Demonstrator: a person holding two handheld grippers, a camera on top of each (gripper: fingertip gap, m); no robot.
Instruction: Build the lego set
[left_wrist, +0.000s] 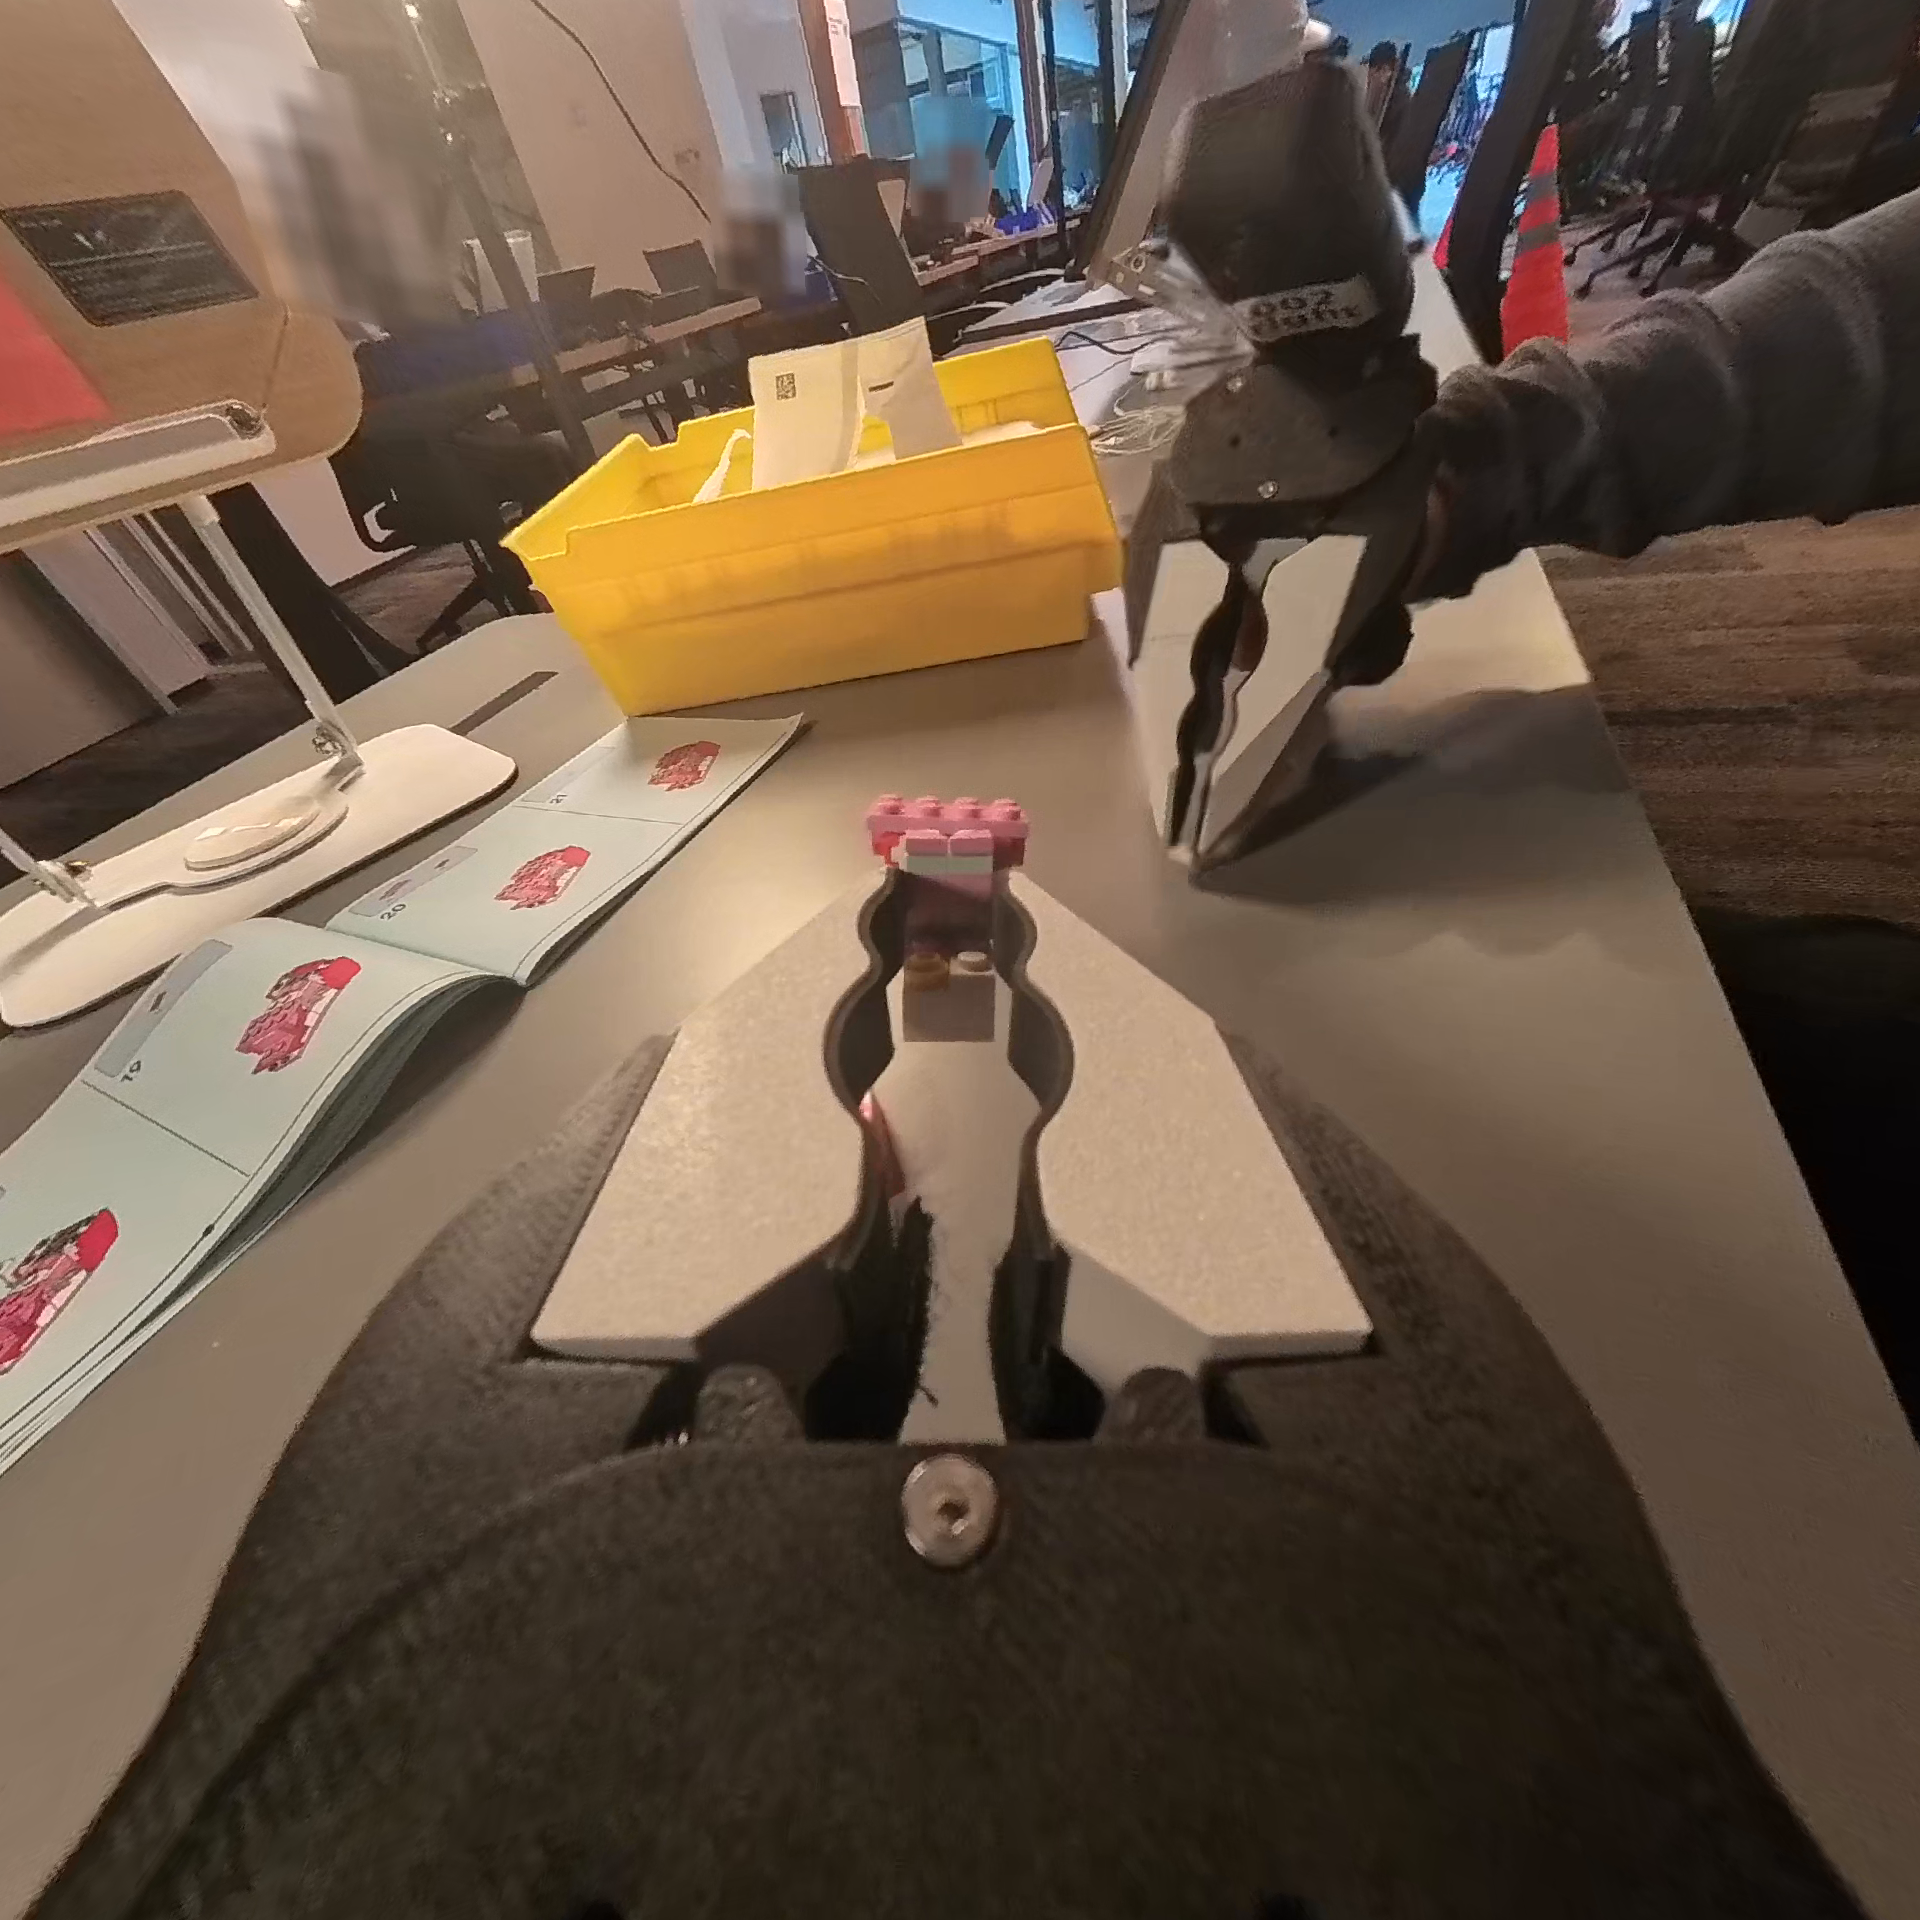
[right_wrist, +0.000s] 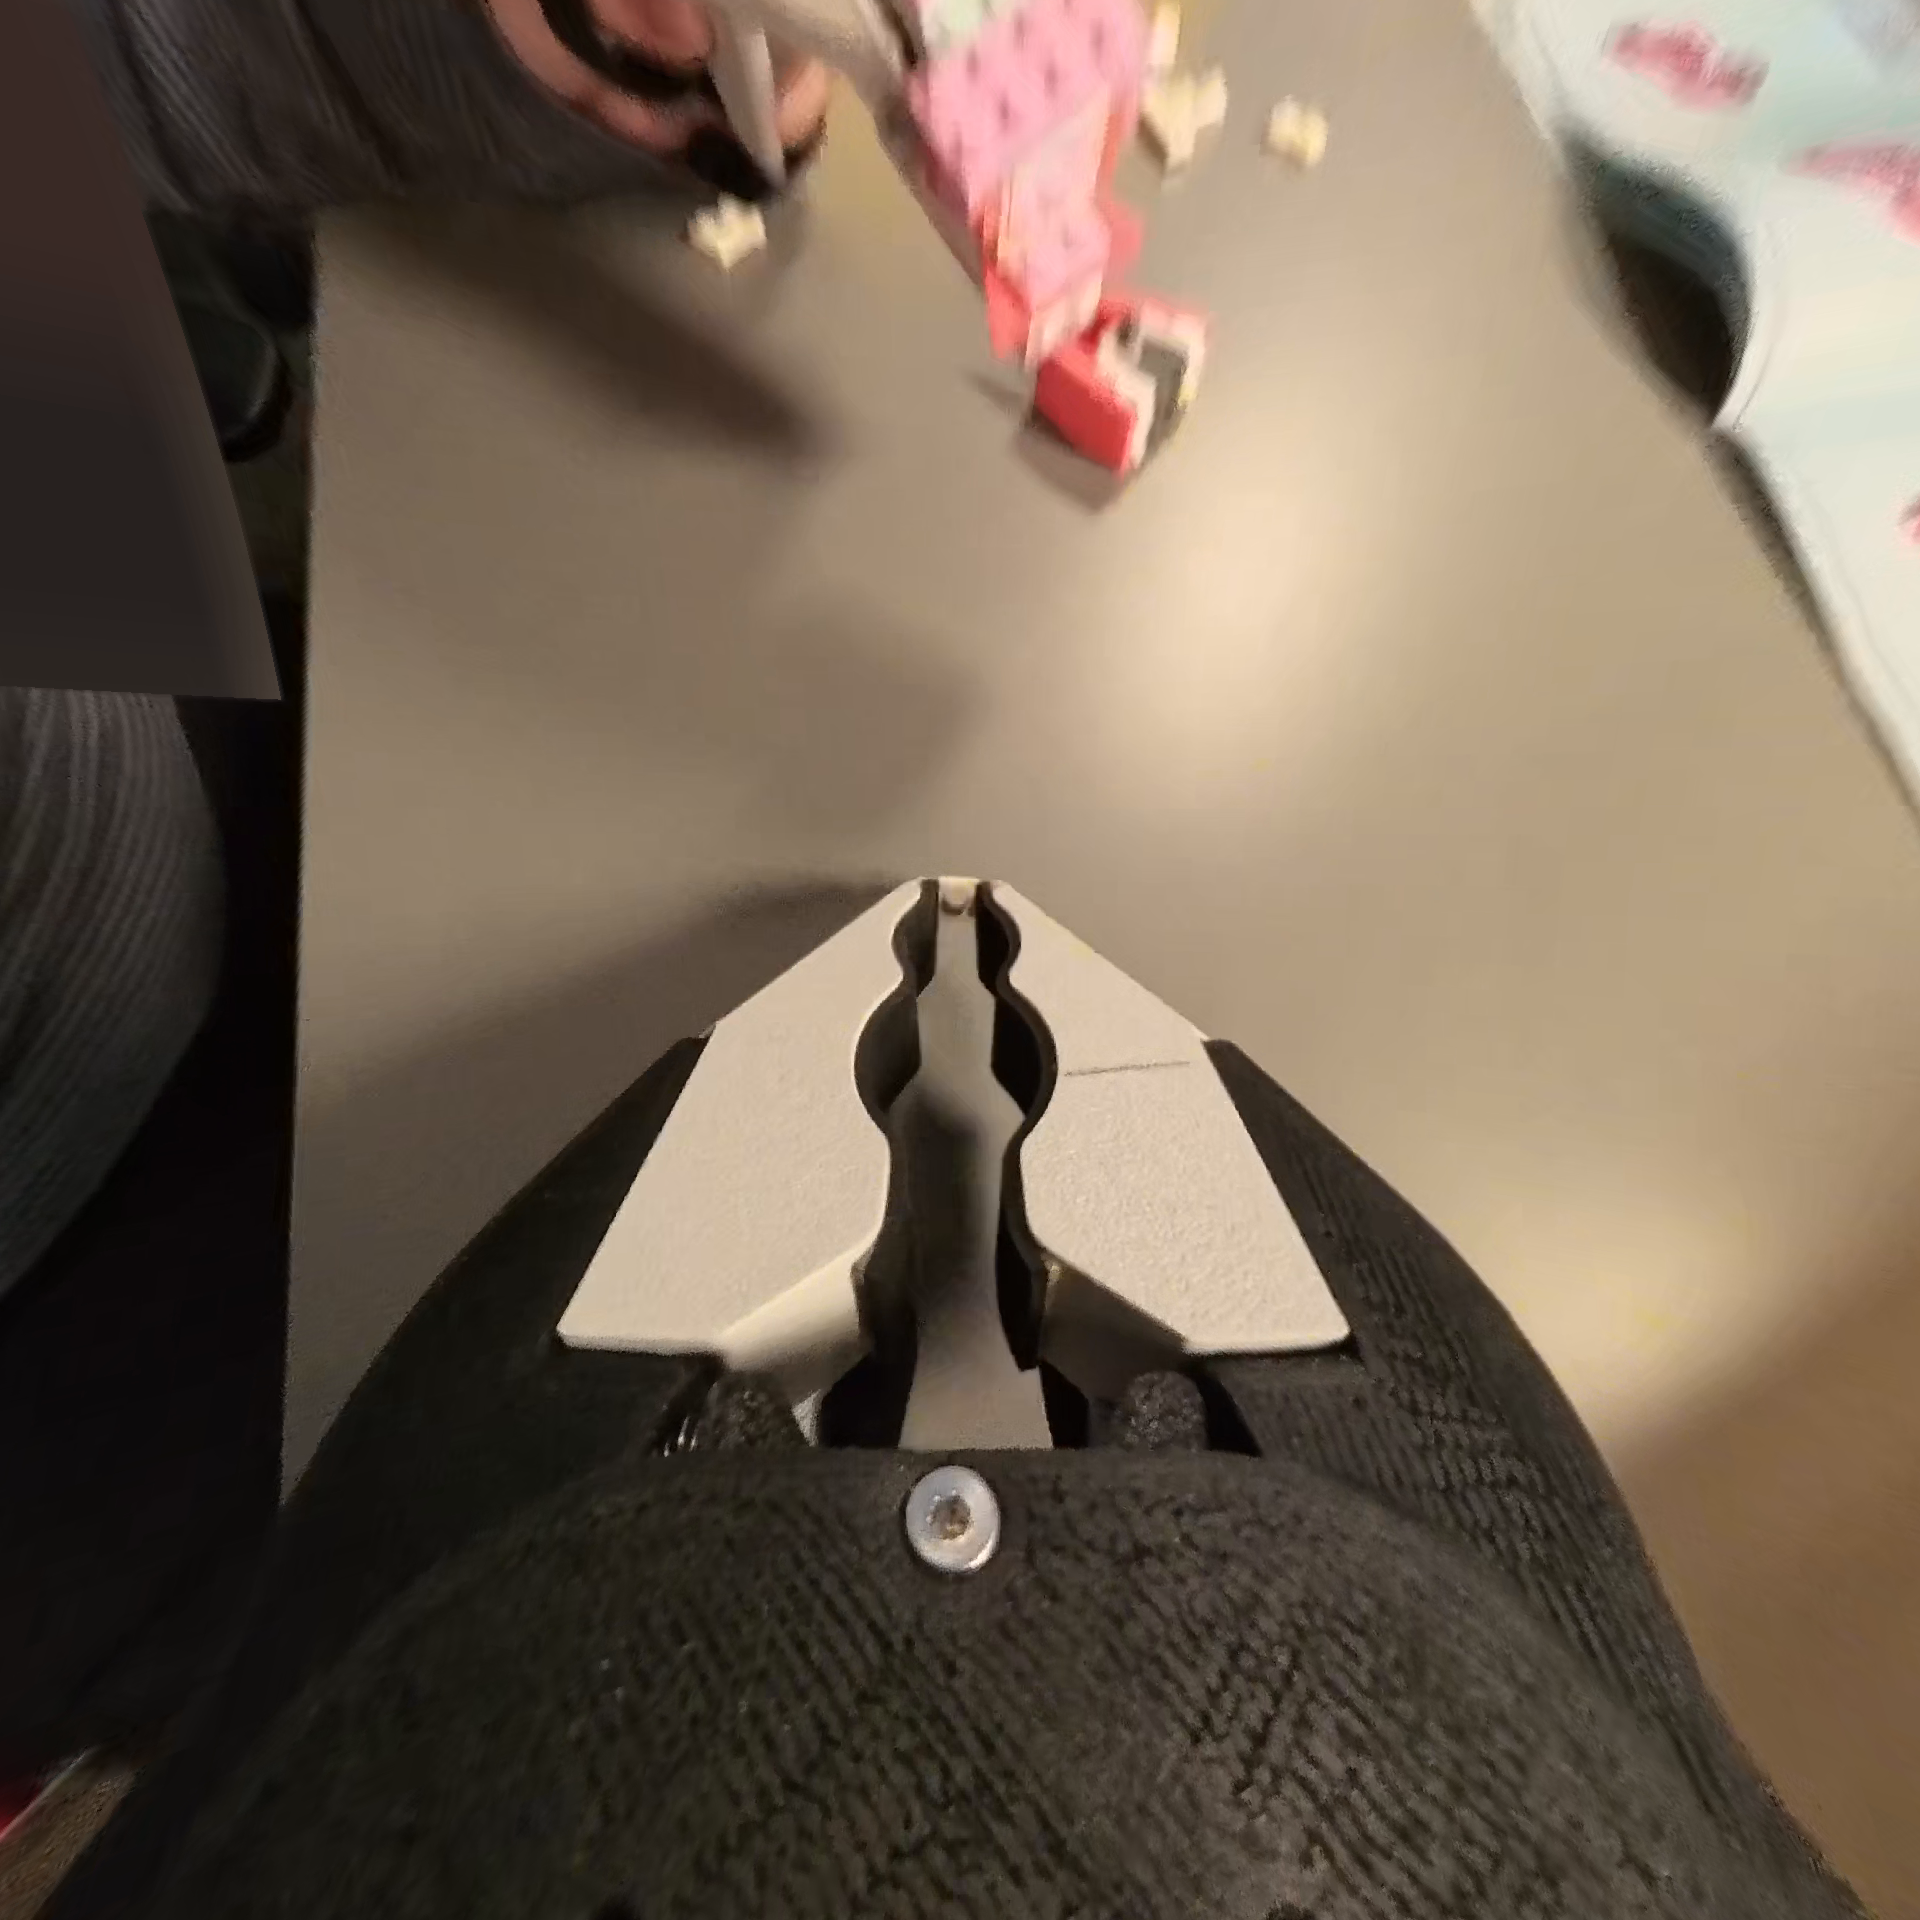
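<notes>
In the left wrist view my left gripper (left_wrist: 951, 883) is shut on a small pink, red and grey lego model (left_wrist: 948, 831). The model sticks out past the fingertips above the grey table (left_wrist: 1351, 1039). In the right wrist view the model (right_wrist: 1049, 239) shows blurred at the top. My right gripper (right_wrist: 956, 888) is shut on a tiny whitish lego piece (right_wrist: 954, 896) right at its fingertips. In the left wrist view the right gripper (left_wrist: 1195, 852) points down with its tips at the table, to the right of the model.
A yellow bin (left_wrist: 821, 561) with white bags stands behind. An open instruction booklet (left_wrist: 416, 935) and a lamp base (left_wrist: 260, 821) lie at the left. Small white loose pieces (right_wrist: 727, 229) (right_wrist: 1299, 130) lie on the table. The table edge (left_wrist: 1621, 831) runs along the right. The gap from one gripper's tips to the other's is roughly 12 cm.
</notes>
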